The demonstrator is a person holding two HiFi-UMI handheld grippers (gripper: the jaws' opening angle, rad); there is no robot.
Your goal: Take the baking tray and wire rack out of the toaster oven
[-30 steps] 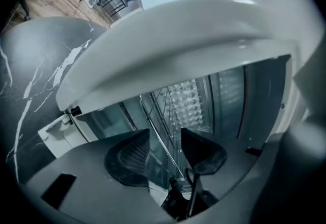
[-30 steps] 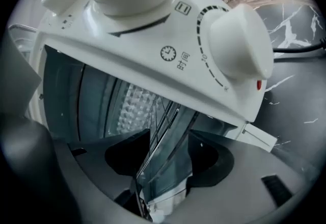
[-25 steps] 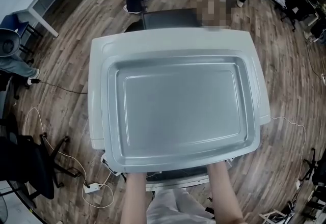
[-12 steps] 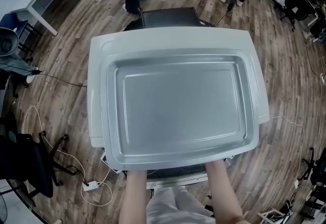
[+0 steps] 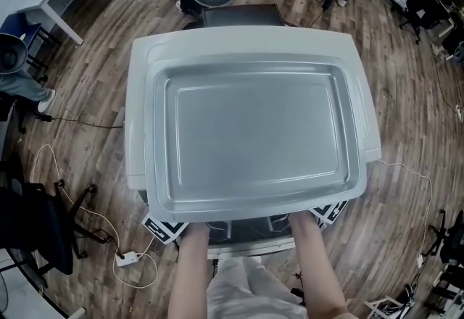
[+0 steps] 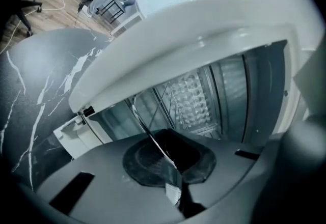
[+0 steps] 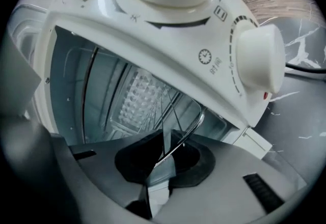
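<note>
Already the baking tray (image 5: 254,140) is out: it lies flat on top of the toaster oven (image 5: 139,64), filling the middle of the head view. So I judge half the job done. What remains is the wire rack (image 6: 150,134), inside the open oven. My left tongs (image 6: 172,187) are pressed together on its front wire. My right tongs (image 7: 159,174) have just been closing and pinch that wire too. Drawing it out comes next.
</note>
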